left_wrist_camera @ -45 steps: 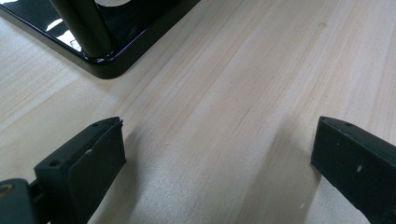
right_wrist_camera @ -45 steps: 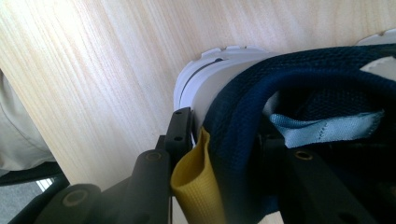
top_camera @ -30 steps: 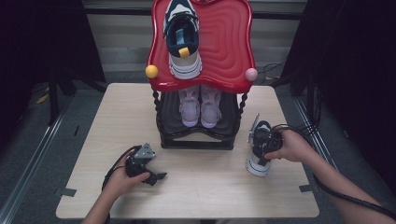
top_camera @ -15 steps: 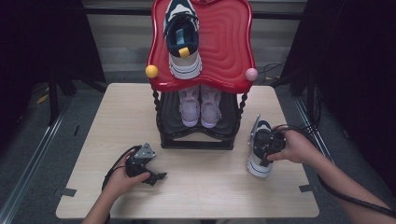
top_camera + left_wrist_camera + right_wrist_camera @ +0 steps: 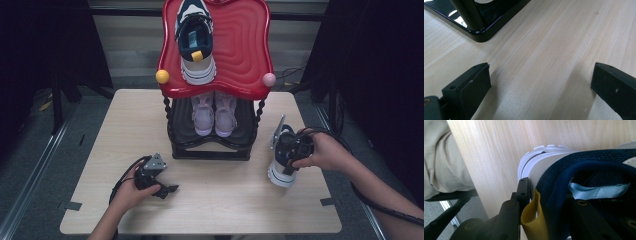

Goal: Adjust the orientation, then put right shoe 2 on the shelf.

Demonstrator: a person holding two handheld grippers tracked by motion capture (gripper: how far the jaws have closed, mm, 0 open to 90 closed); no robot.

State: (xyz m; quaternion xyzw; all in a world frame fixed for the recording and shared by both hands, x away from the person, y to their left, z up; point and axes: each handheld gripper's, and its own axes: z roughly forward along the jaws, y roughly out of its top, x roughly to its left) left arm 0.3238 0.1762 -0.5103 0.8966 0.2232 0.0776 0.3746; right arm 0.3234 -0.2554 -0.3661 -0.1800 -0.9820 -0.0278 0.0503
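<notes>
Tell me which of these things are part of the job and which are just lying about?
In the job: navy sneaker, clamped in the right gripper; red shoe rack; matching sneaker on top.
Lying about: pale pink shoes below; left gripper, open.

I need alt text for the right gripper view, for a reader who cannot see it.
The right gripper grips the heel of a navy sneaker with a white sole, one jaw outside and one inside the collar, beside a yellow pull tab. Behind lies the wooden table.
</notes>
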